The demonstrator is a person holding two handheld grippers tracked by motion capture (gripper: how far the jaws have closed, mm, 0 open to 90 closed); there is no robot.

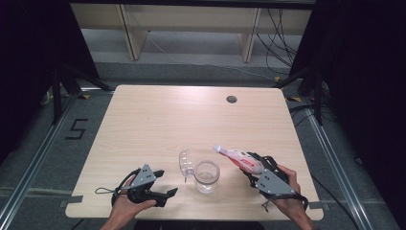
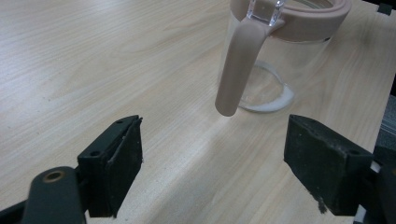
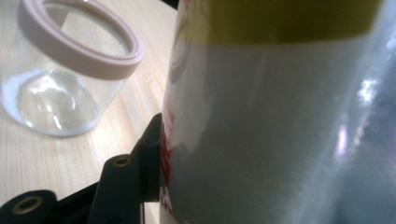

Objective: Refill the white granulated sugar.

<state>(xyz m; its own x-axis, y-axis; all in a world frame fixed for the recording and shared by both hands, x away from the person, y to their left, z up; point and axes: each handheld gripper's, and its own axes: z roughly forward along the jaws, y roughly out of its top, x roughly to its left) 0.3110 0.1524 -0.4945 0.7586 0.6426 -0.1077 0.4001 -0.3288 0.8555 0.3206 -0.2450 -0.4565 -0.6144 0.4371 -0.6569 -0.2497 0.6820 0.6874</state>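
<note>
Right gripper (image 1: 256, 168) is clamping the bottle (image 1: 238, 158) at lower right of the high view, long axis tilting up-left with the cap end nearly over the open glass jar (image 1: 207, 176) at lower centre. Left gripper (image 1: 160, 184) is resting with jaws apart, pointing at the jar from just left.

Overhead light falls evenly on the table (image 1: 158, 120); the surroundings to left, right and far side are dark. Shadows are short and soft. In the right gripper view the bottle (image 3: 280, 116) is out of focus, with glare streaks at right. The glass jar (image 2: 299, 60) shows bright reflections.
</note>
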